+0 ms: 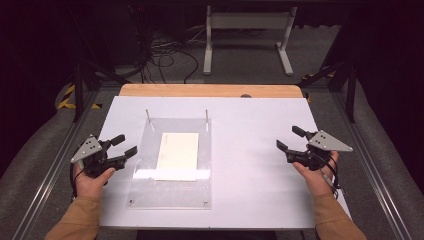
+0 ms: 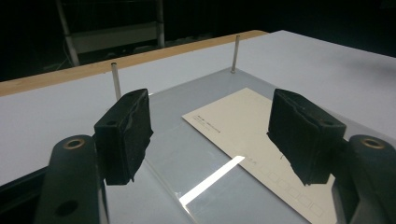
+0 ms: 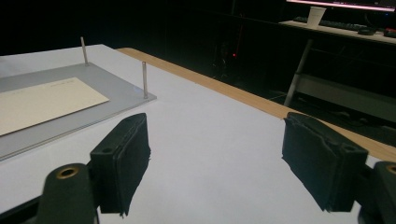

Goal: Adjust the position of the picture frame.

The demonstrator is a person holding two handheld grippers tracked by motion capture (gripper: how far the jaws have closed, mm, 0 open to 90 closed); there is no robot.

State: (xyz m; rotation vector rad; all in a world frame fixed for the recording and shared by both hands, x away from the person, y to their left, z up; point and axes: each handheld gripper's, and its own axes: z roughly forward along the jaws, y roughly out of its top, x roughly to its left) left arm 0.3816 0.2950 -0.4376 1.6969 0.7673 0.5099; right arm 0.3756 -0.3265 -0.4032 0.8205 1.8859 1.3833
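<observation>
Left gripper (image 1: 121, 150) and right gripper (image 1: 289, 142), jaws spread and empty, flanking clear acrylic plate (image 1: 145, 192) carrying cream card (image 1: 177, 155), seemingly poised to begin.

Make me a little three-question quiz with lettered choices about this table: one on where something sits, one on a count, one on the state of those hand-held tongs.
1. Where does the cream rectangular paper card lie?
A. On the clear rectangular acrylic plate
B. On the wooden strip at the table's far edge
C. Between the right tongs' jaws

2. How many thin upright metal pins stand at the plate's far edge?
A. One
B. Two
C. Four

3. What state are the left tongs and right tongs in?
A. Both shut on the card
B. Left shut, right open
C. Both open, holding nothing

Answers: 1 A, the card rests flat on the plate, left of the table's middle. 2 B, one pin and another rise at the two far corners. 3 C, each gripper view shows a wide gap between the black jaws with nothing in it.
</observation>
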